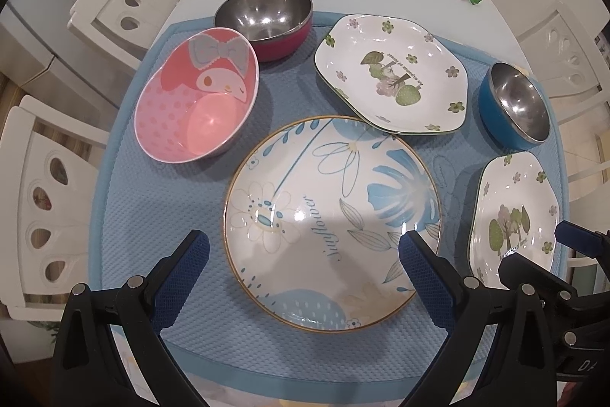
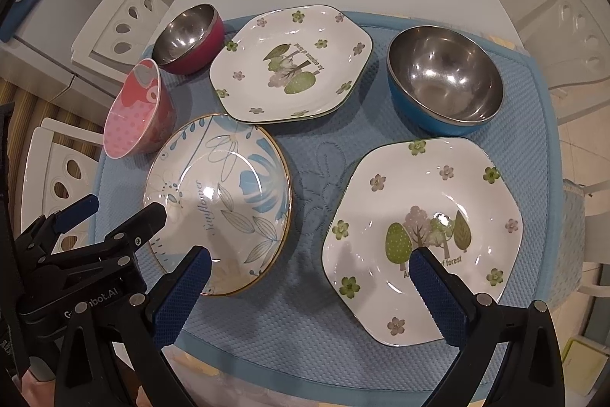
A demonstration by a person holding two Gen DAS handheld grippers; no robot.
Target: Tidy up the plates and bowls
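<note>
Left gripper: jaws spread wide above the round plate, holding nothing.
Right gripper: also agape, empty, over the near hexagonal plate.
Mat: carries all the dishes.
Far hexagonal plate: between the red bowl and the blue bowl.
Pink bowl: left, just beside the red bowl.
</note>
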